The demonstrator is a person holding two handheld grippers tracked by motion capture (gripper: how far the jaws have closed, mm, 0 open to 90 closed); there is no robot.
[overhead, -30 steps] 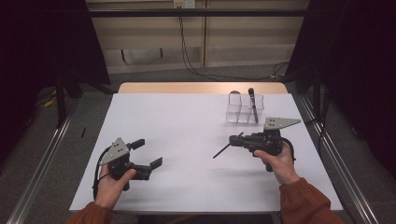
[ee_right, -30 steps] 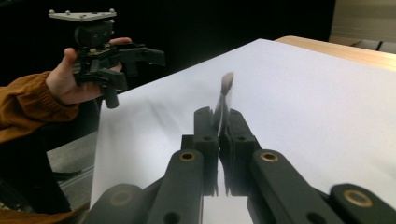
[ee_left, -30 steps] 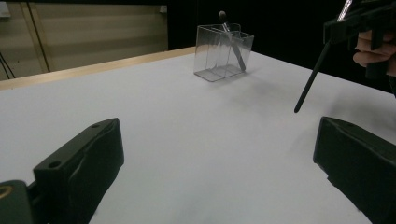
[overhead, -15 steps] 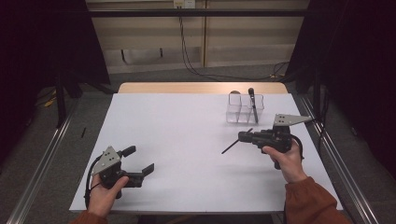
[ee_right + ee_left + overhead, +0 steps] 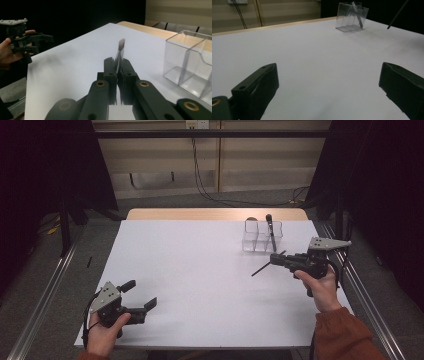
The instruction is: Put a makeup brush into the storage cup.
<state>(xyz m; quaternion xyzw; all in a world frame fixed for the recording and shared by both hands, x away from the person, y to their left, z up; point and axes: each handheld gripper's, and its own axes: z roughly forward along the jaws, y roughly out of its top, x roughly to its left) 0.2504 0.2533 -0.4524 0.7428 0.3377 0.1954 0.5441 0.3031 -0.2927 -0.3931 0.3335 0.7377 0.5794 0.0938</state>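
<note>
Thin black pen [image 5: 262, 268] sits pinched in the right tongs [image 5: 274, 259], near the clear plastic box [image 5: 262, 236], where one dark pen [image 5: 270, 230] already stands. It is not in yet. Left tongs [image 5: 142, 295] are wide apart and hold nothing.

Right gripper [image 5: 274, 259] pinching what looks like a pen [image 5: 261, 268], beside clear organizer [image 5: 256, 241]

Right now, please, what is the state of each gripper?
Left gripper: open, holding nothing.
Right gripper: closed on a thin dark pen, near the clear box.
</note>
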